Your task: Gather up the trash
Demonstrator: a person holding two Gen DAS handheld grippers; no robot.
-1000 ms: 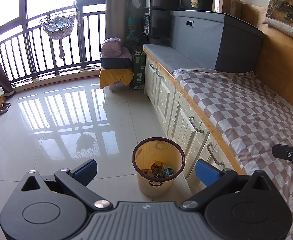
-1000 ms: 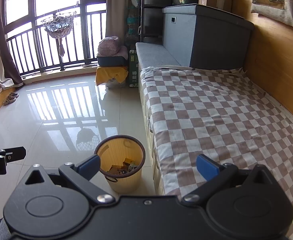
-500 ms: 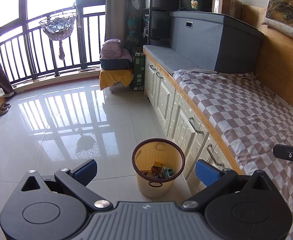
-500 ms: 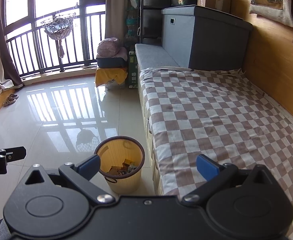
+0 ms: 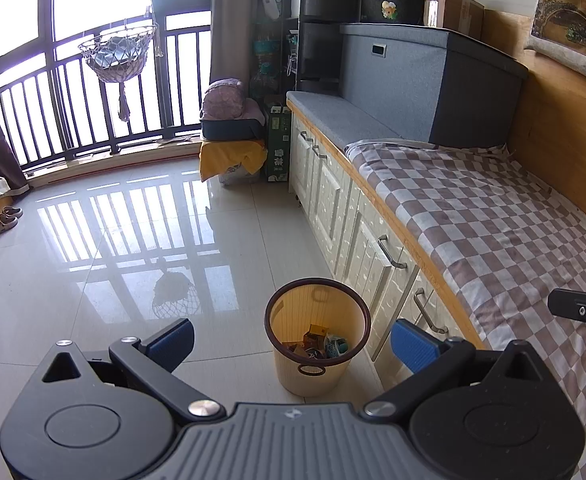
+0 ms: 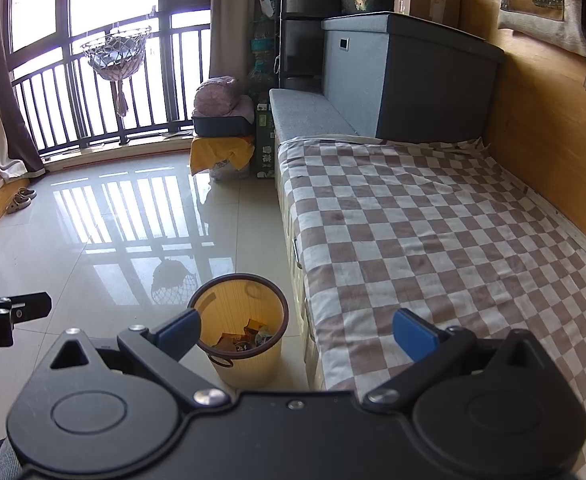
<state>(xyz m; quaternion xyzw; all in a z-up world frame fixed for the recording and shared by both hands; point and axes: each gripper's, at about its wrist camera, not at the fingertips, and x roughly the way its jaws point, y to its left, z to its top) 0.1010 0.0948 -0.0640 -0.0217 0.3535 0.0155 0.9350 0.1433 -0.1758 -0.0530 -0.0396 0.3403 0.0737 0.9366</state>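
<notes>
Several scraps of trash (image 5: 320, 345), seemingly wrappers, lie in the yellow bin (image 5: 317, 376) on the floor (image 5: 93, 300) beside the white drawers (image 5: 373, 248). Both left gripper (image 5: 291, 342) and right gripper (image 6: 297, 330) hang spread wide, fingers (image 5: 411, 346) empty, near the checked bed (image 6: 433, 232).

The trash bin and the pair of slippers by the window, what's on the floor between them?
Nothing: in the left wrist view, only bare glossy tile with window reflections runs from the trash bin to the slippers.
</notes>
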